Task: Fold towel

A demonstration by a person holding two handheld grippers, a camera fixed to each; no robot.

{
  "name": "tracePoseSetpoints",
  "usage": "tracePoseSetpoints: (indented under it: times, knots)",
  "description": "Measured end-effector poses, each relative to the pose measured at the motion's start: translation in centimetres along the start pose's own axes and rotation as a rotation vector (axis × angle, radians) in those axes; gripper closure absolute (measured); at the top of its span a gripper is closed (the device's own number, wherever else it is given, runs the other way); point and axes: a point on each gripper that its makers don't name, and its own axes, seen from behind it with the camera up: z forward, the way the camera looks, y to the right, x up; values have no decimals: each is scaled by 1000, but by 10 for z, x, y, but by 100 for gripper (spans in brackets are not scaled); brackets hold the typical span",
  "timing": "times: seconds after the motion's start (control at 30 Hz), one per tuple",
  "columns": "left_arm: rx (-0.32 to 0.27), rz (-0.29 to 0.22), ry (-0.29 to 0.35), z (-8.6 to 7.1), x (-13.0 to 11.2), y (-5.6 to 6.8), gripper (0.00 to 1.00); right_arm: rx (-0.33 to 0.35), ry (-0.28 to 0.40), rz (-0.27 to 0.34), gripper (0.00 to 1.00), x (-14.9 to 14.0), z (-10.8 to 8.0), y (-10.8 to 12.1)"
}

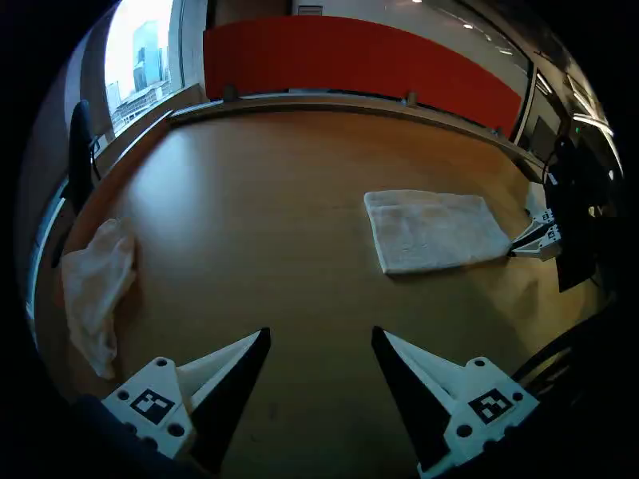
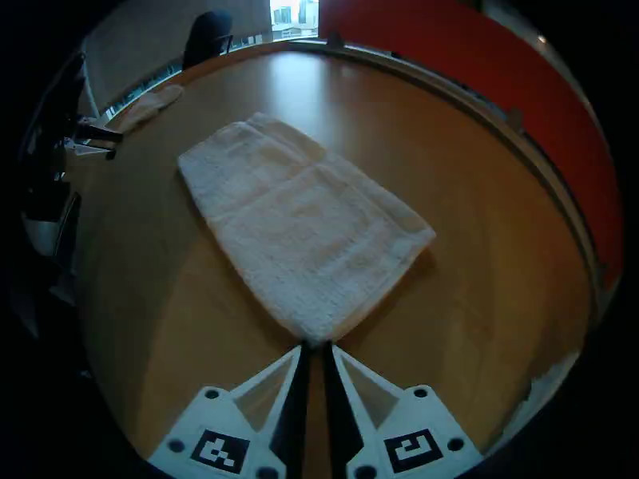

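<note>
A white towel point(image 2: 299, 227), folded into a rectangle, lies flat on the wooden table point(image 2: 479, 263). My right gripper point(image 2: 316, 346) is at the towel's near corner, its fingers drawn close together with the corner's tip pinched between them. In the left gripper view the same towel point(image 1: 431, 230) lies to the right, with the right gripper point(image 1: 515, 249) at its right edge. My left gripper point(image 1: 319, 331) hovers open over bare table, well apart from the towel, with nothing between its fingers. It appears far off in the right gripper view as the left gripper point(image 2: 108, 137).
A second, crumpled white cloth point(image 1: 96, 287) lies near the table's left edge, also seen as the cloth point(image 2: 148, 104). A red panel point(image 1: 359, 56) runs along the far edge. A dark chair point(image 1: 80, 152) stands by the window.
</note>
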Motion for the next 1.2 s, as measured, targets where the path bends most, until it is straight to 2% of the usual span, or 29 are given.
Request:
tracePoseSetpoints:
  times: [0.27,0.8,1.2]
  knots:
    - [-4,-5,7,0,3,0,6,-5,14,-3,92,3,-6,0]
    - [-22,-5,20,1,7,5,6,-25,35,-12,92,10,-33,6]
    - [-26,-10,24,-2,4,6,6,-25,52,-30,92,23,-40,6]
